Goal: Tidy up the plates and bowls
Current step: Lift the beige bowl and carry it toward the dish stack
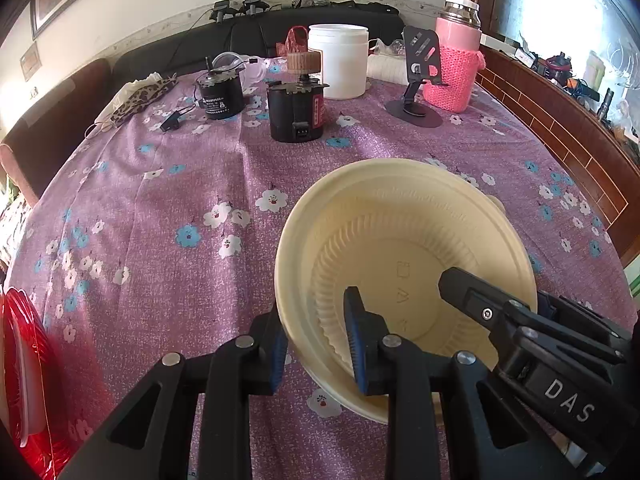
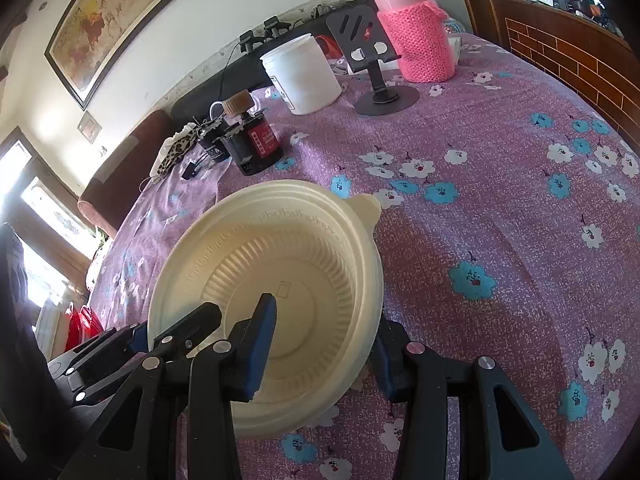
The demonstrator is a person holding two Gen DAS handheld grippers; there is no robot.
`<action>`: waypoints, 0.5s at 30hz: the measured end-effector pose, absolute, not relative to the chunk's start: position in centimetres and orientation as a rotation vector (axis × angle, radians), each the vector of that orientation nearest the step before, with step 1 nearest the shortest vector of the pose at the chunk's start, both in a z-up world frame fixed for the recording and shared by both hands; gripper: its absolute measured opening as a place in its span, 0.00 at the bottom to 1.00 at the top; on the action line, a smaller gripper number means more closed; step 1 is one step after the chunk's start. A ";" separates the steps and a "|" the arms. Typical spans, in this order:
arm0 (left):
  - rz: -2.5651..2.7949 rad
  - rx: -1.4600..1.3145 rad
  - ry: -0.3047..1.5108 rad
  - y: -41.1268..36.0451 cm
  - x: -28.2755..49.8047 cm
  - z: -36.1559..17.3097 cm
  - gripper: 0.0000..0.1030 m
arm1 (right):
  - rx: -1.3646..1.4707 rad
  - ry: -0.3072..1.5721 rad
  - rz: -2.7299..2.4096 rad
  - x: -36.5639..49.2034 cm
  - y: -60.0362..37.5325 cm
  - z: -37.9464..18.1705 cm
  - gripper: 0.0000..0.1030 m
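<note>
the cream bowl (image 1: 404, 264) sits low and right of centre in the left wrist view, on the purple flowered worktop (image 1: 168, 208). the left tool (image 1: 318, 344) straddles the bowl's near-left rim: one blue-padded finger outside the wall, the other inside the bowl, spaced narrowly with the wall between them; whether the pads press the wall i cannot tell. the right tool (image 2: 320, 348) straddles the rim on the opposite side in the lower middle of the right wrist view, one finger inside, one outside, set wider apart, and its finger reaches into the bowl at lower right of the left view. a red plate (image 1: 20, 364) lies at the lower left edge. a white jar (image 1: 338, 60) and pink-sleeved flask (image 1: 456, 60) stand across the upper part of the frame.
</note>
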State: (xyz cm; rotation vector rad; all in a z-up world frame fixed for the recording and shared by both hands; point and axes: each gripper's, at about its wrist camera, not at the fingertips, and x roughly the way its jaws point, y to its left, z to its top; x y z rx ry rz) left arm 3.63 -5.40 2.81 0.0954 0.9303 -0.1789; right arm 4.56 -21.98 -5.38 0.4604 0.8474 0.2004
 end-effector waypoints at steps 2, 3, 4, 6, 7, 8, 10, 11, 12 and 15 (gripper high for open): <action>-0.179 0.099 0.927 -5.4 3.6 2.8 0.24 | 0.461 0.846 0.200 4.6 -22.0 -5.4 0.45; -0.178 0.099 0.928 -5.4 3.6 2.7 0.24 | 0.460 0.846 0.201 4.6 -22.0 -5.4 0.45; -0.179 0.097 0.929 -5.4 3.6 2.7 0.24 | 0.461 0.847 0.200 4.6 -22.0 -5.4 0.45; -0.180 0.092 0.931 -5.3 3.7 2.7 0.25 | 0.461 0.847 0.200 4.6 -22.0 -5.4 0.45; -0.182 0.087 0.935 -5.3 3.7 2.6 0.26 | 0.461 0.846 0.200 4.6 -22.0 -5.4 0.45; -0.186 0.080 0.941 -5.2 3.8 2.5 0.27 | 0.463 0.847 0.199 4.6 -22.0 -5.4 0.44; -0.191 0.060 0.954 -5.0 4.0 2.3 0.34 | 0.467 0.848 0.199 4.6 -22.1 -5.4 0.42; -0.191 0.051 0.956 -4.9 4.1 2.2 0.35 | 0.471 0.850 0.201 4.6 -22.1 -5.5 0.41; -0.195 0.036 0.957 -4.7 4.1 2.2 0.38 | 0.474 0.853 0.202 4.7 -22.1 -5.6 0.41; -0.225 -0.017 0.983 -4.3 4.4 1.9 0.41 | 0.481 0.860 0.206 4.8 -22.2 -5.8 0.37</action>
